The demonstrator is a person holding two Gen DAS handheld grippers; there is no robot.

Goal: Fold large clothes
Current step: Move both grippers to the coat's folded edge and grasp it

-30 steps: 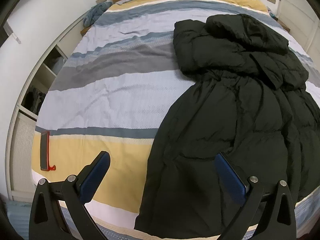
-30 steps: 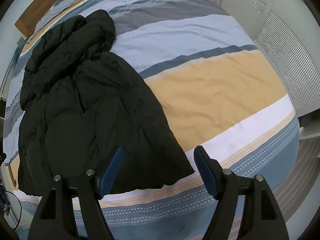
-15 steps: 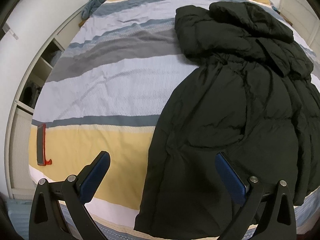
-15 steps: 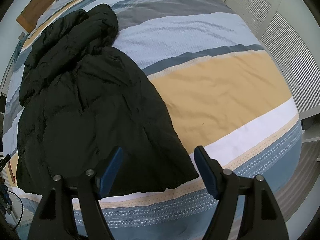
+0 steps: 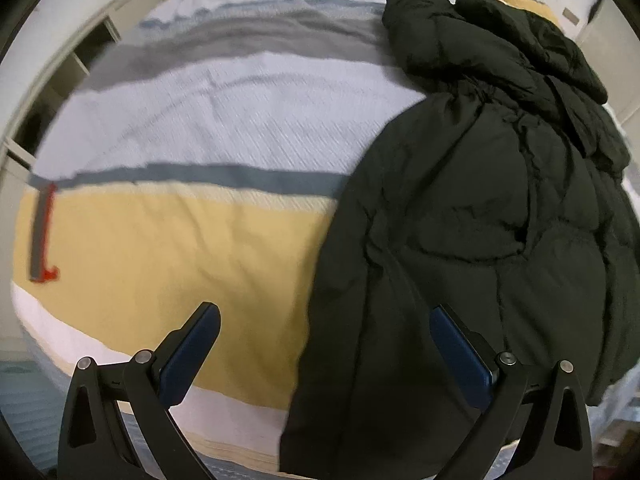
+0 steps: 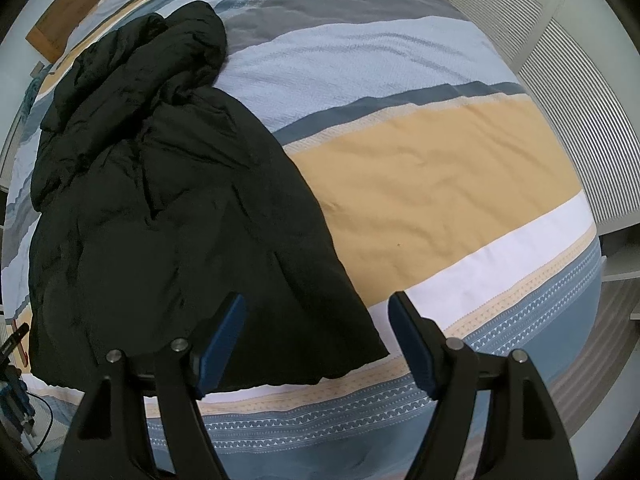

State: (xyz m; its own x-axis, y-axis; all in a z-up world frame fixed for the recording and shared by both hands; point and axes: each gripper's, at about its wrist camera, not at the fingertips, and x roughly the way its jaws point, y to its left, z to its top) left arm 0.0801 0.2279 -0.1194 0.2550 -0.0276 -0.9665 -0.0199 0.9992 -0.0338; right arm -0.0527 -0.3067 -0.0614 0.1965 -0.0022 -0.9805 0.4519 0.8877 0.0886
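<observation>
A large black puffer coat (image 5: 472, 216) lies spread on a striped bed cover (image 5: 208, 128), its hood end bunched at the far side and its hem at the near bed edge. It also shows in the right wrist view (image 6: 160, 200). My left gripper (image 5: 324, 320) is open and empty, hovering above the coat's left hem corner. My right gripper (image 6: 316, 308) is open and empty, above the coat's right hem corner near the bed's foot.
A red and grey flat object (image 5: 42, 236) lies on the yellow stripe at the bed's left edge. White shelving (image 5: 60, 72) stands left of the bed. Slatted white doors (image 6: 576, 92) stand to the right. The wooden headboard (image 6: 80, 4) is at the far end.
The left gripper has moved left and lower toward the bed's near edge, so the coat sits further right in its view. The right gripper has barely shifted. Both stay open.
</observation>
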